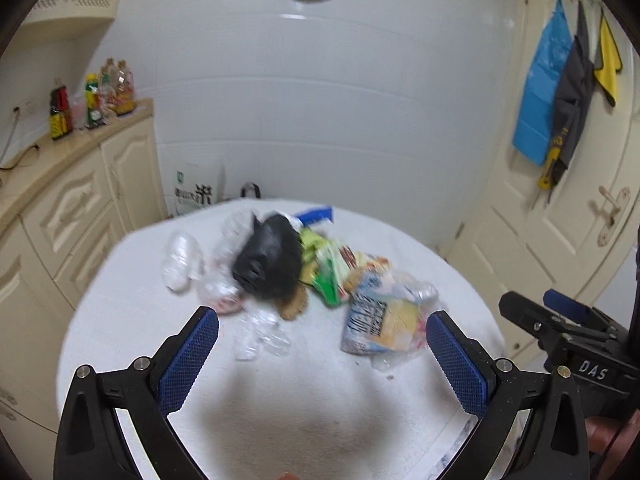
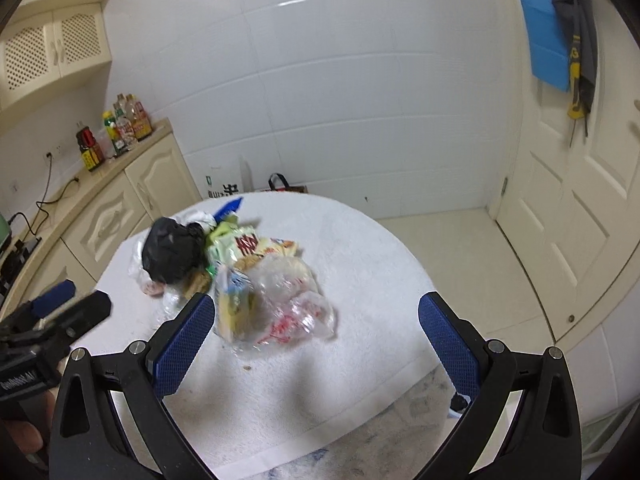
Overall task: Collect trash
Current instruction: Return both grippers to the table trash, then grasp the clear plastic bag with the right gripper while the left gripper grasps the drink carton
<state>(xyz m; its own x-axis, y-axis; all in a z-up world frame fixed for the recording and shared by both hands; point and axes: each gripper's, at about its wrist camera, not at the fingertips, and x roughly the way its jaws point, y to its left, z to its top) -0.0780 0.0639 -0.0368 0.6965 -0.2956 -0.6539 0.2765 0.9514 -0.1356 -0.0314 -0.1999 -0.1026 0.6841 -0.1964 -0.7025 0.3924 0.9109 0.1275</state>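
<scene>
Both sets of tongs hang wide open and empty, the left tongs (image 1: 322, 354) and right tongs (image 2: 316, 334) above the white-clothed table (image 2: 360, 264). The trash pile (image 1: 316, 280) sits at twelve o'clock of the left tongs: a black bag (image 1: 272, 262) at eleven, a clear wrapper bundle (image 2: 276, 300) nearest the right. Best bet: drop low, straddle one loose piece, close on crumpled plastic, not cloth.
</scene>
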